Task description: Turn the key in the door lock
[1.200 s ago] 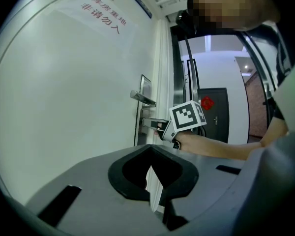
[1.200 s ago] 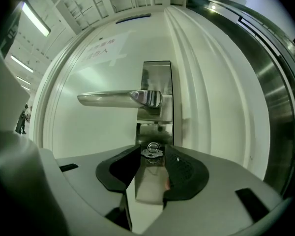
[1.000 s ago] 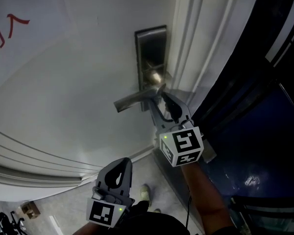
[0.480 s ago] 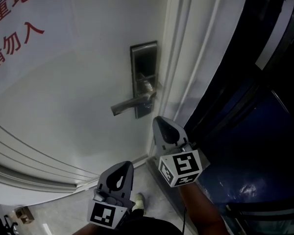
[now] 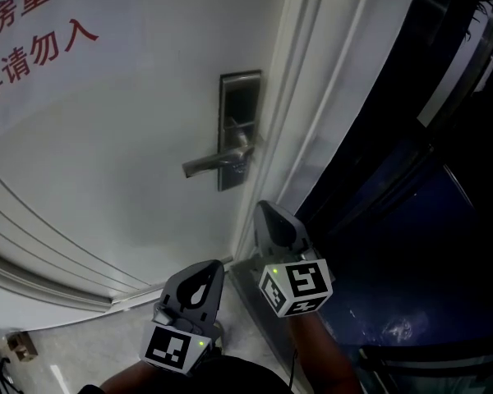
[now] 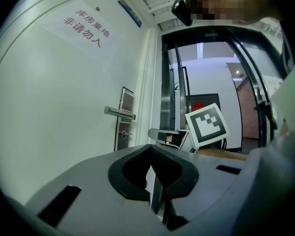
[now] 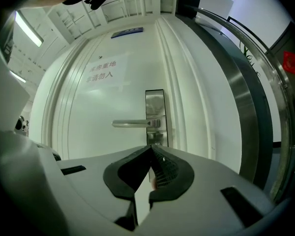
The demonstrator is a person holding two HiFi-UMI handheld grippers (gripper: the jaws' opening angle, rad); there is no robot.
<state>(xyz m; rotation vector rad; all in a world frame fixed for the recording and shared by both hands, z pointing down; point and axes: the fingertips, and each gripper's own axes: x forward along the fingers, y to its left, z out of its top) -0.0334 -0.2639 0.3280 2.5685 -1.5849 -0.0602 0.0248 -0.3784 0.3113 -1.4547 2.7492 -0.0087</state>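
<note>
A metal lock plate [image 5: 239, 125] with a lever handle [image 5: 214, 163] sits on the white door [image 5: 107, 154]. In the left gripper view a small key [image 6: 123, 132] sticks out of the plate [image 6: 126, 117] below the handle [image 6: 119, 112]. My right gripper [image 5: 268, 213] hangs back from the door, below and right of the lock, shut with nothing between its jaws. From its own view the shut jaws [image 7: 151, 148] point at the plate [image 7: 155, 114] and cover the keyhole area. My left gripper [image 5: 206, 272] is lower and farther back, shut and empty [image 6: 150, 149].
Red printed characters [image 5: 37, 48] mark the door at upper left. The white door frame [image 5: 312, 97] runs beside the lock. A dark glass panel and dark floor [image 5: 411, 220] lie to the right. Grey floor tiles [image 5: 82, 351] show under the door's edge.
The right gripper, which was open at the lock just under the handle, has pulled back from the door and shut. The left gripper drew back a little too.
</note>
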